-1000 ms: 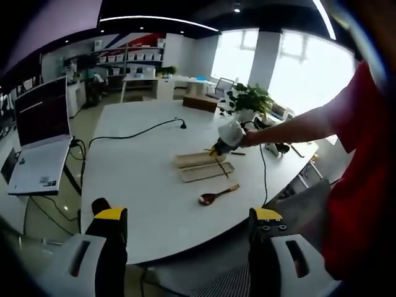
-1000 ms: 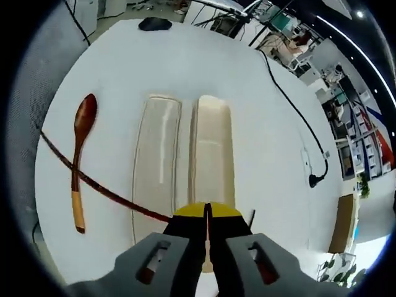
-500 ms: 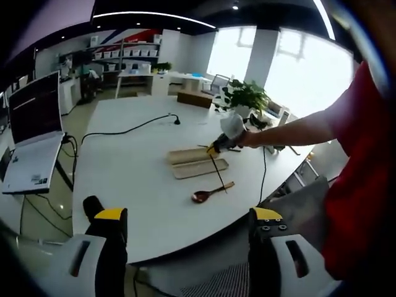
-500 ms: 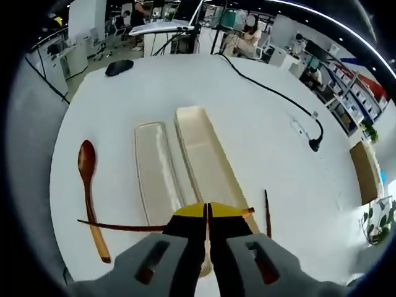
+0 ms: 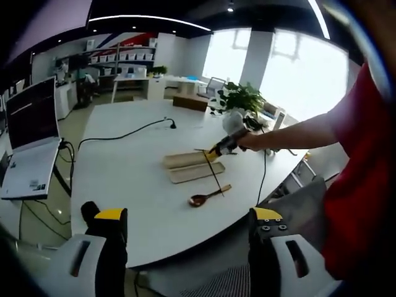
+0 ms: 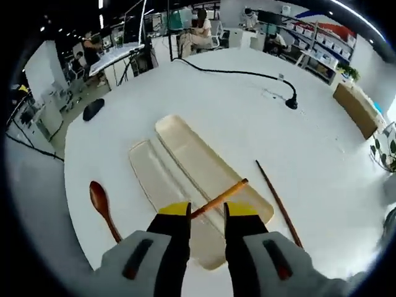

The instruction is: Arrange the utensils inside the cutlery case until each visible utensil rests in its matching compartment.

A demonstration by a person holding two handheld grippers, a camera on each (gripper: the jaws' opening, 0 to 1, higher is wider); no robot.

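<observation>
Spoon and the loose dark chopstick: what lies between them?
In the right gripper view, the two-part cutlery case lies between the spoon and the dark chopstick, with a lighter chopstick slanting across it.

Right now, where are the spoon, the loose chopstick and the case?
spoon (image 6: 99, 196): right gripper view, on its bowl.
loose chopstick (image 6: 276, 196): right gripper view, mid-shaft.
case (image 6: 189, 151): right gripper view, floor of the deeper half.

The left gripper view looks across the white table (image 5: 136, 179) from afar; the right gripper view hangs close above the shared cutlery case (image 6: 185, 170).
</observation>
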